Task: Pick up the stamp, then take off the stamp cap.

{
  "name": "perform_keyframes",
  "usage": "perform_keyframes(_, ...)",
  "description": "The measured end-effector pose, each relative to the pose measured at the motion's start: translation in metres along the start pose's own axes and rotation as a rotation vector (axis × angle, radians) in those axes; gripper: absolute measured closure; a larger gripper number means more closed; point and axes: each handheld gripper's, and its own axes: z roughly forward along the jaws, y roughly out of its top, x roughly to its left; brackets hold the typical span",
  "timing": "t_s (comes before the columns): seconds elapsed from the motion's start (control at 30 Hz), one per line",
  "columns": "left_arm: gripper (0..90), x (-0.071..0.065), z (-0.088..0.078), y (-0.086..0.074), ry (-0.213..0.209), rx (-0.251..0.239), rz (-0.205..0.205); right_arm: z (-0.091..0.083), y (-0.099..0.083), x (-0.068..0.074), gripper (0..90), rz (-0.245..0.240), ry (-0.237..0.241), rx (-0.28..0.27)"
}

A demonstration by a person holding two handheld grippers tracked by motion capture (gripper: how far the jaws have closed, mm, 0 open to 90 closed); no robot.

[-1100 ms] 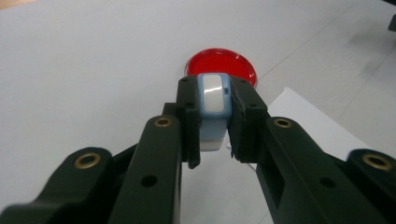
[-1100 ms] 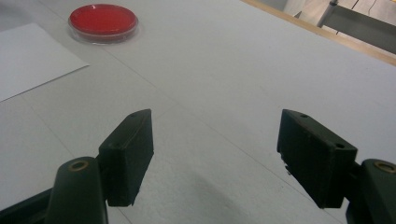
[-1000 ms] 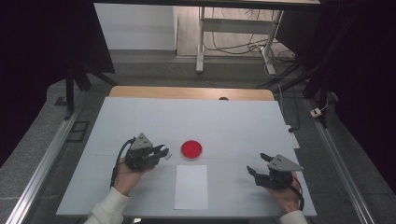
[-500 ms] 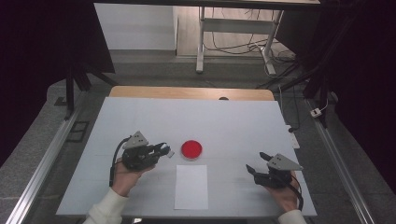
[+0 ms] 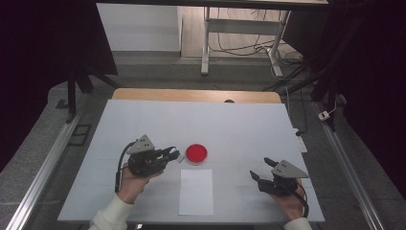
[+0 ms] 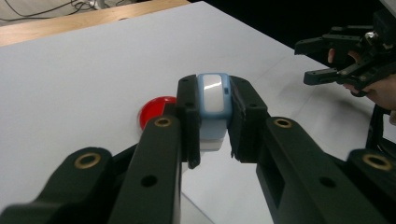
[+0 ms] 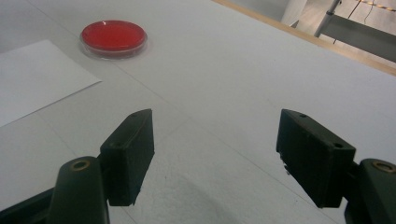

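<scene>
The left tongs (image 6: 212,116) are clamped on a small pale blue and white block (image 6: 213,109), its rounded top standing just above the two black jaws in the left gripper view. The block is held upright between the pads and raised off the white surface (image 5: 230,124). In the high view the left tongs (image 5: 173,154) point toward the red dish (image 5: 196,153), with the held piece just beside the dish's left rim; whether the two touch cannot be told. The left hand (image 5: 131,184) grips the tool from below, a white sleeve showing at the wrist.

The right tongs (image 7: 215,156) stand wide apart with nothing between them, hovering low over bare surface. In the high view they (image 5: 258,168) sit near the front right of the surface, well apart from the dish, held by the right hand (image 5: 289,203).

The red dish (image 7: 113,37) is a shallow round container with a clear rim, lying flat near the middle of the surface. Just in front of it lies a white sheet of paper (image 5: 196,191), flat and lengthwise toward the person. A wooden edge (image 5: 196,95) runs along the far side of the surface.
</scene>
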Motion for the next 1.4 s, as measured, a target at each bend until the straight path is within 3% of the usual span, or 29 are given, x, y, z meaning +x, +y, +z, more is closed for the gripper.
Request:
perform_keyframes(0.23,75.2,-0.010,0.007,0.002,-0.023,0.012,0.011,0.001,0.001,0.000,27.4,-0.001,0.002,-0.002)
perform_keyframes(0.63,75.2,-0.022,0.035,0.010,-0.072,0.025,0.015,0.001,-0.001,0.000,27.9,0.008,0.012,0.000)
perform_keyframes(1.4,75.2,-0.026,0.042,0.007,-0.075,0.035,0.021,-0.001,0.000,0.003,28.0,0.000,0.005,0.002)
